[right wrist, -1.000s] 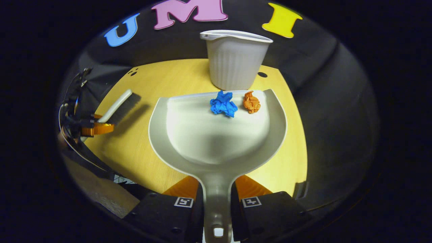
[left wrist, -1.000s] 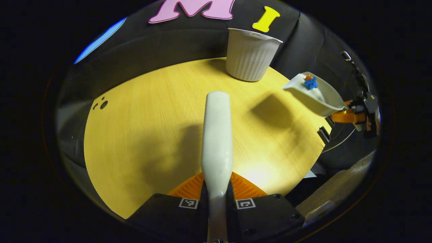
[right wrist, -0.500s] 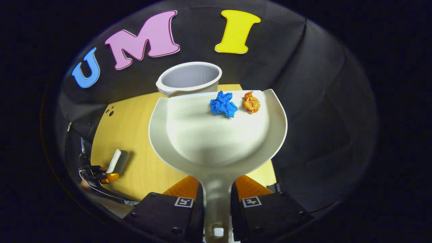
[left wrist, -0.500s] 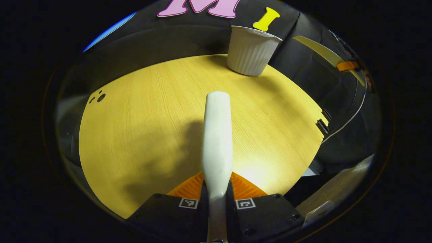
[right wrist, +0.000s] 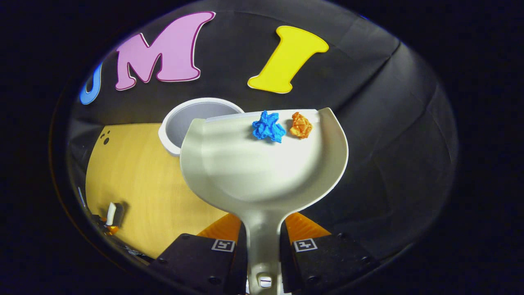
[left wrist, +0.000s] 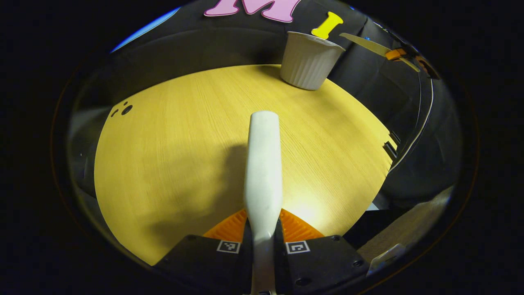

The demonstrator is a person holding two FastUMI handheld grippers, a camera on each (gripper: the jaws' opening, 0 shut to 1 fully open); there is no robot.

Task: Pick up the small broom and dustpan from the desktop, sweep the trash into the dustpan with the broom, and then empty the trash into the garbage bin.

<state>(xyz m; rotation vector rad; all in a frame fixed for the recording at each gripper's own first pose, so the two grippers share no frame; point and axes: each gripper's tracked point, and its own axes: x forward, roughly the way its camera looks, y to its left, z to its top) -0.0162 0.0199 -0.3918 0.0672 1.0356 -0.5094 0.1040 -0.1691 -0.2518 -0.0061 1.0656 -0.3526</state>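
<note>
No readable labels. Your right gripper (right wrist: 262, 246) clamps the white plastic dustpan (right wrist: 262, 164), handle bottom centre, mouth up-frame over the ribbed white bin (right wrist: 192, 119); left gripper (left wrist: 262, 241) clamps the white broom handle (left wrist: 263, 164), pointing straight up-frame.

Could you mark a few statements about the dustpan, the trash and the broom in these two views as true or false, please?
1. The right gripper is shut on the dustpan handle. True.
2. The dustpan is empty. False: a blue paper ball and an orange paper ball lie near its front edge.
3. The garbage bin lies tipped over on the desktop. False: it stands upright, mouth open upward.
4. The left gripper is shut on the broom handle. True.
5. The two paper balls lie on the desktop. False: both are in the dustpan.
</note>
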